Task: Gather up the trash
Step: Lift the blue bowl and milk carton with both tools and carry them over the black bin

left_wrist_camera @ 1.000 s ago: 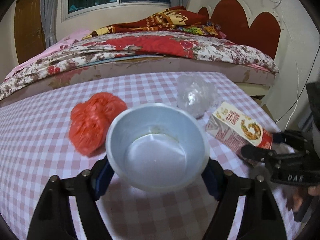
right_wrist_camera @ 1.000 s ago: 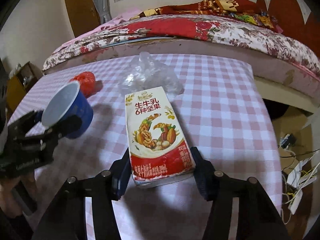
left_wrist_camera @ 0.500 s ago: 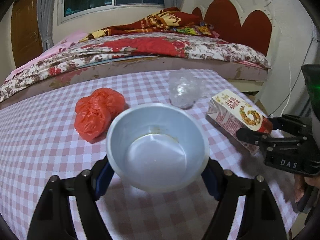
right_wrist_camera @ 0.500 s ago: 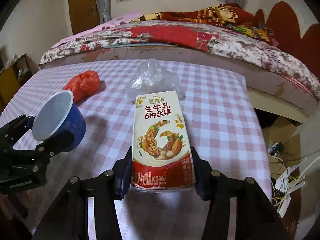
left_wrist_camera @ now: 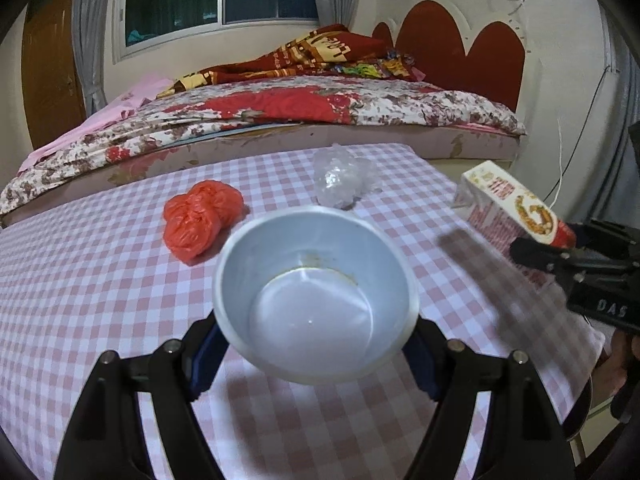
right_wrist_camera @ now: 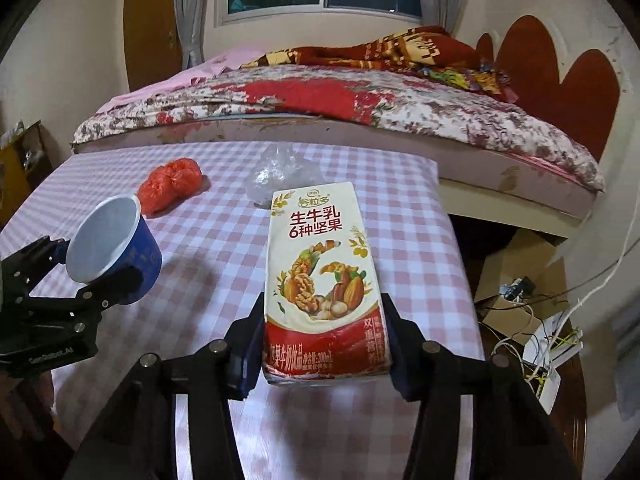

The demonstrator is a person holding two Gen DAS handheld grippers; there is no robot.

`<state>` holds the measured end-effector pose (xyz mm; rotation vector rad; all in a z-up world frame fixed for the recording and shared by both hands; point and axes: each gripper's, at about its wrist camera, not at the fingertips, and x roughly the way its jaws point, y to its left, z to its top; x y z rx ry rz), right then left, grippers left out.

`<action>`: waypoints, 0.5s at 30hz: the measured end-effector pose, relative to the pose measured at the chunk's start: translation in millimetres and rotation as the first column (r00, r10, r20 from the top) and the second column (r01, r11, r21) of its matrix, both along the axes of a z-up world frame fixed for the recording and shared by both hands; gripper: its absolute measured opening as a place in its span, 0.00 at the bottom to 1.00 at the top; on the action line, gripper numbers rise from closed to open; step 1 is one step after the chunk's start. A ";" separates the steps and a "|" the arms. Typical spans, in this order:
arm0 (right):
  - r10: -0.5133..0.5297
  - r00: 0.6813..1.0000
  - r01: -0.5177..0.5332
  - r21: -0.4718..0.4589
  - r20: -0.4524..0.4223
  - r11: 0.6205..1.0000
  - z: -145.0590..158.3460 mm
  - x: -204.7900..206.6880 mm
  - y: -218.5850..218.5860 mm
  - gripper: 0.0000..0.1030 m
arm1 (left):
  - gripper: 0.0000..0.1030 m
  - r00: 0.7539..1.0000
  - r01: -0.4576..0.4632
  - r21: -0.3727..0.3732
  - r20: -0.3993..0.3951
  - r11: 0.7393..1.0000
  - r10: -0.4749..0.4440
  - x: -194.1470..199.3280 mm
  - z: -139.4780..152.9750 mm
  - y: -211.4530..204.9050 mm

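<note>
Blue-walled paper cup [left_wrist_camera: 316, 296] rides pinched at its sides in your left gripper [left_wrist_camera: 316, 344], lifted off the checked tablecloth [left_wrist_camera: 80, 280], so keep it level. On the right, your right gripper [right_wrist_camera: 324, 344] has just closed onto the nut-milk carton [right_wrist_camera: 320, 280] and now squeezes its base; carry it without crushing it, then return for the red bag [right_wrist_camera: 170, 184] and clear wrap [right_wrist_camera: 276, 172].

The milk carton [right_wrist_camera: 324, 280] hides part of the clear plastic bag [right_wrist_camera: 280, 168] behind it
</note>
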<state>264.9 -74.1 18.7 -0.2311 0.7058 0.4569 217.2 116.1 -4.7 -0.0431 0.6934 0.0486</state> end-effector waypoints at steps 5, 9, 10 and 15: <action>-0.018 1.000 0.018 0.002 0.025 1.000 7.7 -23.9 -16.1 0.51 | 0.75 1.000 0.014 0.014 0.025 1.000 -0.015 -19.7 8.2 -12.5; -0.047 0.998 0.046 0.017 0.042 0.999 14.7 -42.8 -36.0 0.51 | 0.75 0.998 0.040 0.019 0.049 0.999 -0.041 -32.8 15.3 -29.2; -0.055 0.997 0.054 0.015 0.049 0.998 16.4 -47.5 -41.3 0.51 | 0.75 0.997 0.047 0.020 0.054 0.999 -0.048 -35.4 16.7 -33.9; -0.077 0.995 0.076 0.011 0.067 0.997 21.0 -65.9 -62.8 0.51 | 0.75 0.994 0.084 0.020 0.070 0.996 -0.086 -46.1 21.7 -55.4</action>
